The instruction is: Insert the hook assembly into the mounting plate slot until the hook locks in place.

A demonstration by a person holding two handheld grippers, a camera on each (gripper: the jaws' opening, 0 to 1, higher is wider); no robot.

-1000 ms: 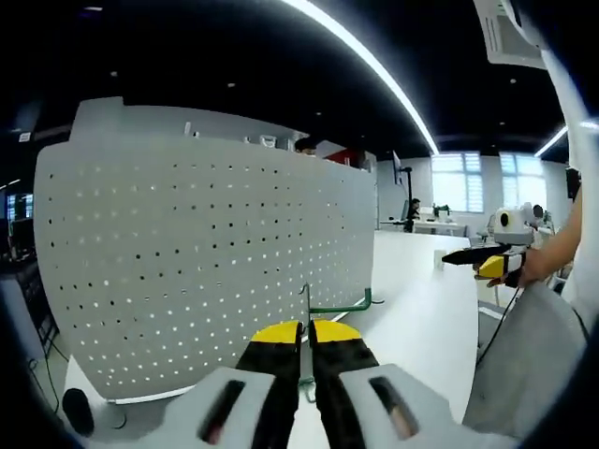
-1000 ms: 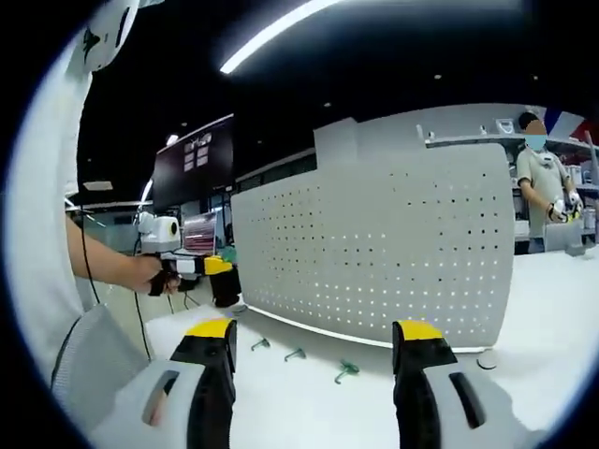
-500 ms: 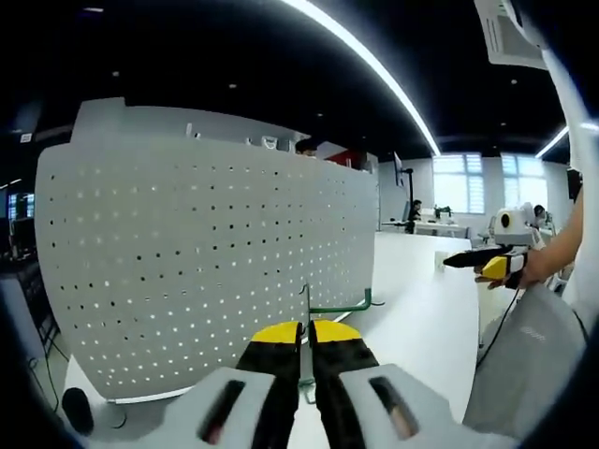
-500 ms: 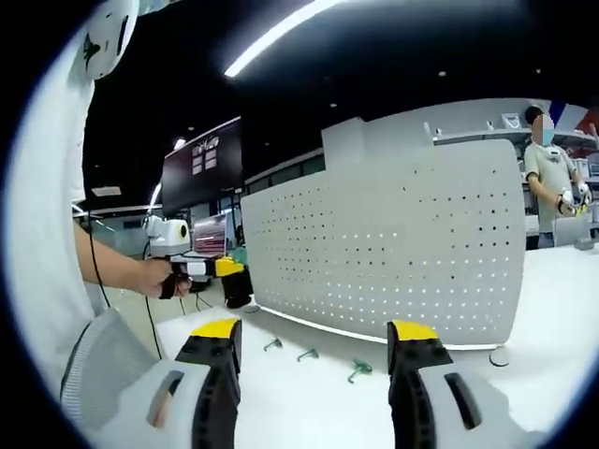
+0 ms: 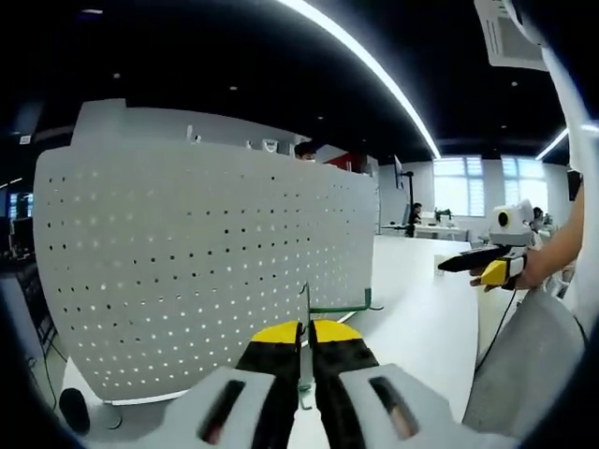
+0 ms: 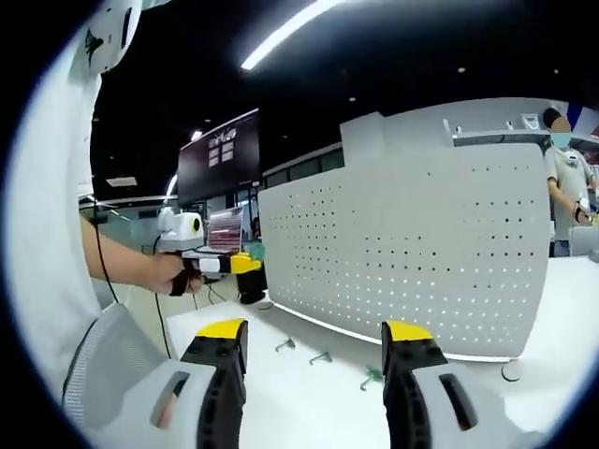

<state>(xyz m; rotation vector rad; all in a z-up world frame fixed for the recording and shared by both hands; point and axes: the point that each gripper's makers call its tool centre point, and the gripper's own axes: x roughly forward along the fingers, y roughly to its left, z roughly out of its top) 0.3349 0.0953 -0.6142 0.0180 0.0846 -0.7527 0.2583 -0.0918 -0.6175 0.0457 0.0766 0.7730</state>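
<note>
A white perforated mounting plate (image 5: 197,253) stands upright on the white table, also seen as the pegboard (image 6: 412,253) in the right gripper view. My left gripper (image 5: 306,337) is shut on a green wire hook (image 5: 332,305), whose arm points right just in front of the plate's lower part. In the right gripper view the left gripper (image 6: 245,265) is held at the plate's left end. My right gripper (image 6: 314,346) is open with nothing between its yellow-tipped fingers, and it appears at the far right (image 5: 487,267) in the left gripper view.
Three spare green hooks (image 6: 316,356) lie on the white table (image 6: 299,393) before the plate. A person (image 6: 569,182) stands behind the plate at the right. A dark monitor (image 6: 220,154) hangs at the back left. My sleeve (image 5: 529,365) fills the lower right.
The right gripper view has shifted left, so the plate and the hooks sit further right in it. The left gripper still holds the hook before the plate, barely moved.
</note>
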